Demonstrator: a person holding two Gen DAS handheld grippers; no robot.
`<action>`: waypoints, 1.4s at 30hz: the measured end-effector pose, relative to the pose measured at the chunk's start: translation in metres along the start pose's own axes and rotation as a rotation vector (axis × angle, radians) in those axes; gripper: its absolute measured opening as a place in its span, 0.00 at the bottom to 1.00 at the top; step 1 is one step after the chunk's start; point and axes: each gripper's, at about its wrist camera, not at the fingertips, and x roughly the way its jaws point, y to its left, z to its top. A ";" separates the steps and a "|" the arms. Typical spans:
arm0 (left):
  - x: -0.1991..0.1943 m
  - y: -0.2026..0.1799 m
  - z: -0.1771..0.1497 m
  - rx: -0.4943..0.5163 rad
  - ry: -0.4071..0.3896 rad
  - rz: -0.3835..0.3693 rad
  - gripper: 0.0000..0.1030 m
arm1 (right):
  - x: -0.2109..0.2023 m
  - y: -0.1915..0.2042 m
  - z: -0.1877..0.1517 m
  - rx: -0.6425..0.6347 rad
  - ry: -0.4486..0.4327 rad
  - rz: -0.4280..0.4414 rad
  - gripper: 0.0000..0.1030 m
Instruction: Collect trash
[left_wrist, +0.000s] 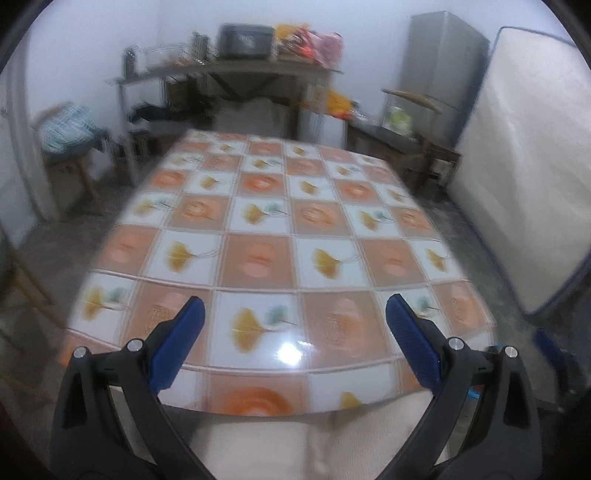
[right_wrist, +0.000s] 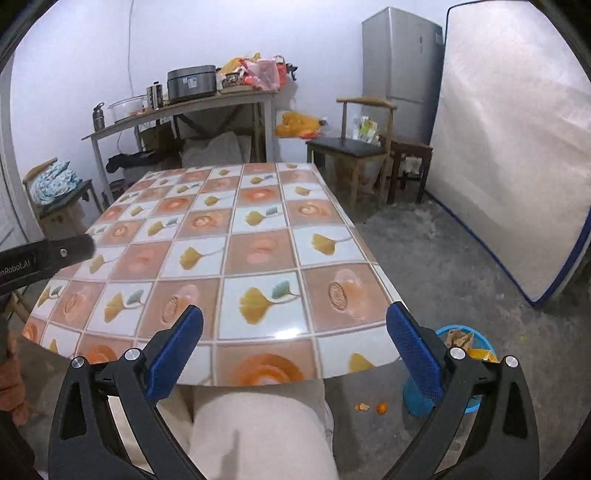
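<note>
Scanning: I hold both tools over the glossy orange-and-white tiled table (right_wrist: 258, 236), which shows no litter.
Trash: small orange peel scraps (right_wrist: 371, 407) on the grey floor, just beside the blue mesh waste basket (right_wrist: 417, 400), down-right of my right gripper (right_wrist: 294, 341).
Nearer hand: the right, I judge.
Right gripper: jaws wide, nothing between.
Left gripper (left_wrist: 295, 332): spread wide, empty.
</note>
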 end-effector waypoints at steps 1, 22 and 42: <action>-0.004 0.002 0.001 0.018 -0.020 0.053 0.92 | -0.003 0.004 0.001 0.004 -0.015 -0.015 0.94; 0.009 -0.001 -0.025 -0.003 0.074 0.101 0.92 | -0.010 -0.005 -0.016 -0.063 0.060 -0.162 0.94; 0.019 -0.031 -0.043 0.090 0.144 0.109 0.92 | -0.006 -0.047 -0.029 -0.029 0.153 -0.168 0.94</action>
